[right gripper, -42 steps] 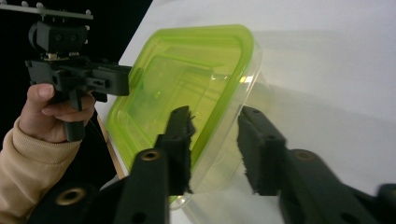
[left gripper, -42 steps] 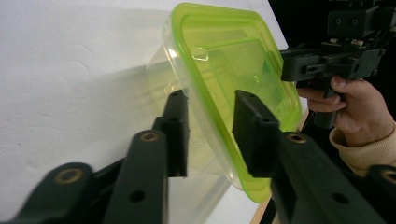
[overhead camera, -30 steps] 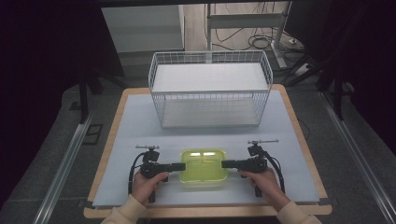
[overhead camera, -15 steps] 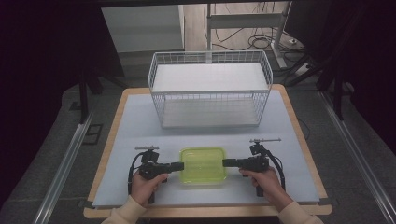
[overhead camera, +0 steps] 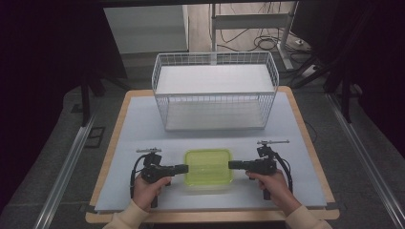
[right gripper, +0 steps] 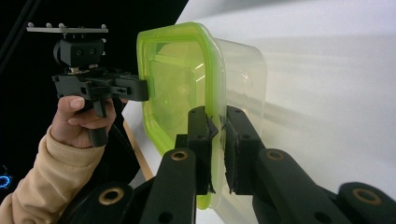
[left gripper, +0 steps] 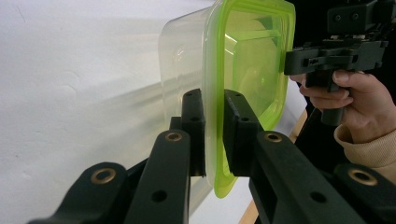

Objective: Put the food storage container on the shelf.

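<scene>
A person sits at a counter (overhead camera: 143, 124) covered with a pale grey mat, holding one black claw in each hand, two claws in all. Between them lies one clear plastic container (overhead camera: 208, 168) with a bright lime-green lid, flat on the mat near the person's edge of the counter.

From above, the left claw (overhead camera: 184, 168) reaches in from the left and meets the container's left edge. The right claw (overhead camera: 232, 165) reaches in from the right and meets its right edge. The two claws point toward each other, with the container between them. The left hand (overhead camera: 148, 188) and right hand (overhead camera: 270, 183) grip the handles, and cream sleeves show at the bottom.

In the left gripper view, the left claw's two jaws are clamped on the green rim of the lid (left gripper: 243, 70), one jaw on each side of it. The right hand and its claw show beyond the container's far side.

In the right gripper view, the right claw's two jaws likewise pinch the lid's rim at the opposite end.

One white wire basket (overhead camera: 215, 90) stands at the far side of the counter, well apart from the container.
</scene>
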